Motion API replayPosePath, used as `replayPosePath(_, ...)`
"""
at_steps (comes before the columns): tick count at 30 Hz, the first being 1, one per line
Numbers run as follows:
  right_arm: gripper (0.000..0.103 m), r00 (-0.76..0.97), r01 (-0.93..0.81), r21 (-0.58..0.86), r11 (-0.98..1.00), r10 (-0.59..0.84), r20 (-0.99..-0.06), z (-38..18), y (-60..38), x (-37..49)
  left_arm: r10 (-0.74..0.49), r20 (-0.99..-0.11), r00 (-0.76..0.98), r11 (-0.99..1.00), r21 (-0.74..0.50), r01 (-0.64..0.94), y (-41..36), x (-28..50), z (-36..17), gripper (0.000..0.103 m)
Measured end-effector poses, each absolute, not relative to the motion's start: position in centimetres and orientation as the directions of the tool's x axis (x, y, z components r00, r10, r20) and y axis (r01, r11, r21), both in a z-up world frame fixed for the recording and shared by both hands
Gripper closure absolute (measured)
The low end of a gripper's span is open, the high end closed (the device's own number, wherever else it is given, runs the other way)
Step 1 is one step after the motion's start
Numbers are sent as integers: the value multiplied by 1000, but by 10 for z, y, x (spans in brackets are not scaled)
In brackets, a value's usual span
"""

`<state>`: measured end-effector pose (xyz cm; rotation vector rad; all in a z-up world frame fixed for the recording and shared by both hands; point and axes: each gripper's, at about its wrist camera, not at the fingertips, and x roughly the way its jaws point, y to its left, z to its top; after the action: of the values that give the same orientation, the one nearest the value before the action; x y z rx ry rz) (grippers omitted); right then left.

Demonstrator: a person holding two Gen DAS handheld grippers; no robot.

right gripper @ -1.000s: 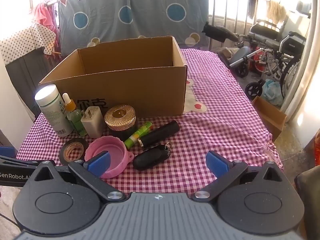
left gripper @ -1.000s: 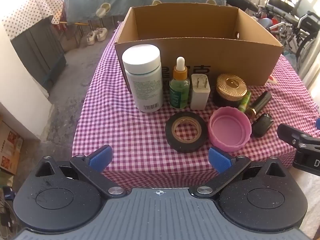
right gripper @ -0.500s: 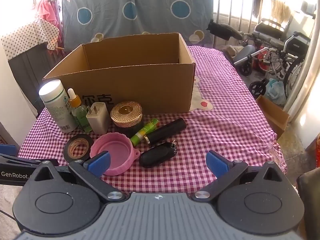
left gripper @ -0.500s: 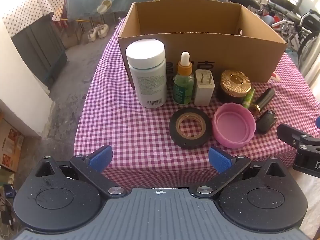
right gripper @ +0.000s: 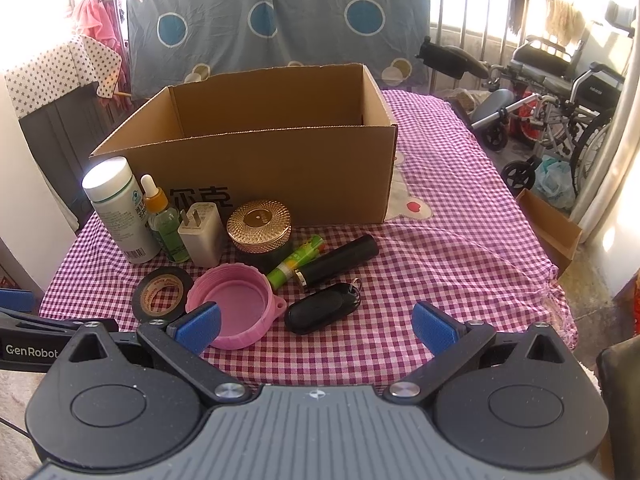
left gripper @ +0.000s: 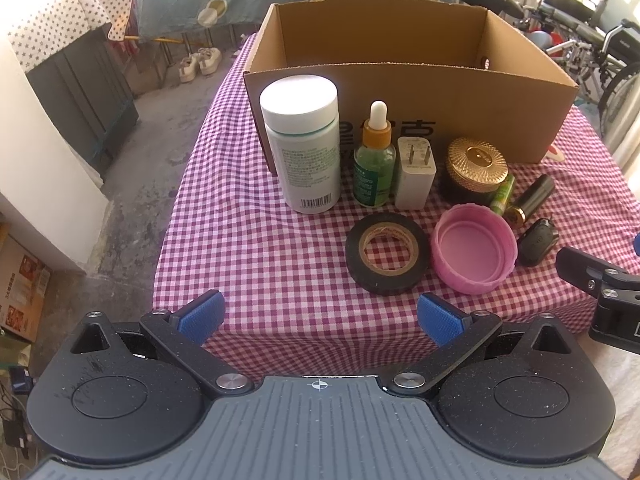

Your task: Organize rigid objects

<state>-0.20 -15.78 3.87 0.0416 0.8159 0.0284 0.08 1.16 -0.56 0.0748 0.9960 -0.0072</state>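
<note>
An open cardboard box (left gripper: 460,120) (right gripper: 280,168) stands on the checked tablecloth. In front of it stand a white pill bottle (left gripper: 304,144) (right gripper: 118,210), a green dropper bottle (left gripper: 374,160), a white plug adapter (left gripper: 415,174) and a gold-lidded jar (left gripper: 476,168) (right gripper: 260,228). Nearer lie a black tape roll (left gripper: 387,252) (right gripper: 163,292), a pink cap (left gripper: 474,248) (right gripper: 236,304), a green tube (right gripper: 296,264), a black cylinder (right gripper: 340,260) and a black key fob (right gripper: 320,312). My left gripper (left gripper: 320,316) is open and empty at the table's front edge. My right gripper (right gripper: 316,324) is open and empty, just short of the key fob.
The table (right gripper: 460,248) is covered in a purple checked cloth. Wheelchairs (right gripper: 560,96) stand to the right and a small cardboard box (right gripper: 552,228) lies on the floor. A dark cabinet (left gripper: 84,92) stands to the left. A blue patterned curtain (right gripper: 280,20) hangs behind.
Both grippers have drawn back and risen slightly; the objects now sit lower and more centred in both views. Nothing on the table has moved. Both stay open.
</note>
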Motion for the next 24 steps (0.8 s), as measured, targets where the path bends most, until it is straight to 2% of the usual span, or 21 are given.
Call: replayPosePath(24, 0, 683, -3, 53, 999, 41, -729, 39, -159, -3, 33, -840, 541, 997, 69, 47, 13, -1, -6, 0)
